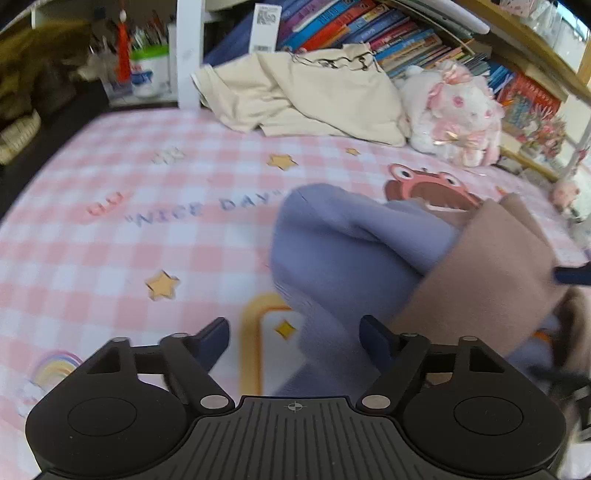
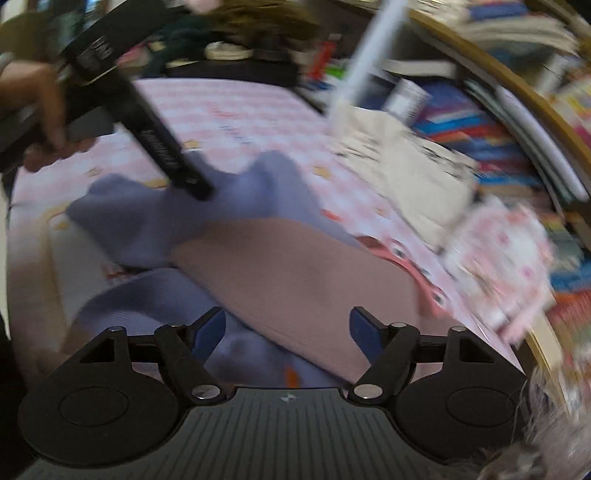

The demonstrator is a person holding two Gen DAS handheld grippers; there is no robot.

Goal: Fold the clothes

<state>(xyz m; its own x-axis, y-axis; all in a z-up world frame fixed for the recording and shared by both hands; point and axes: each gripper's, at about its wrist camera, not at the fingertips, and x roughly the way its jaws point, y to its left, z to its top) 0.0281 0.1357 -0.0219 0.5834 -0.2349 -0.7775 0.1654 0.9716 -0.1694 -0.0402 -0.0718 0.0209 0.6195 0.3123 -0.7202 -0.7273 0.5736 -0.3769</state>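
A lavender-blue garment (image 1: 343, 258) lies bunched on the pink checked bed sheet (image 1: 110, 258), with a mauve-brown piece (image 1: 491, 266) draped over its right side. My left gripper (image 1: 295, 339) hovers over the garment's near edge, open, nothing between its fingers. In the right wrist view the mauve piece (image 2: 295, 273) lies across the lavender cloth (image 2: 155, 218). My right gripper (image 2: 288, 332) is open above them, holding nothing. The left gripper's black body (image 2: 147, 125) reaches in from the upper left, held by a hand (image 2: 37, 110). The right wrist view is motion-blurred.
A cream garment (image 1: 306, 96) is heaped at the far edge of the bed beside a white and pink plush toy (image 1: 454, 114). Shelves of books (image 1: 369, 29) stand behind. A white post (image 1: 190, 51) and a pen cup (image 1: 147, 70) are at the back left.
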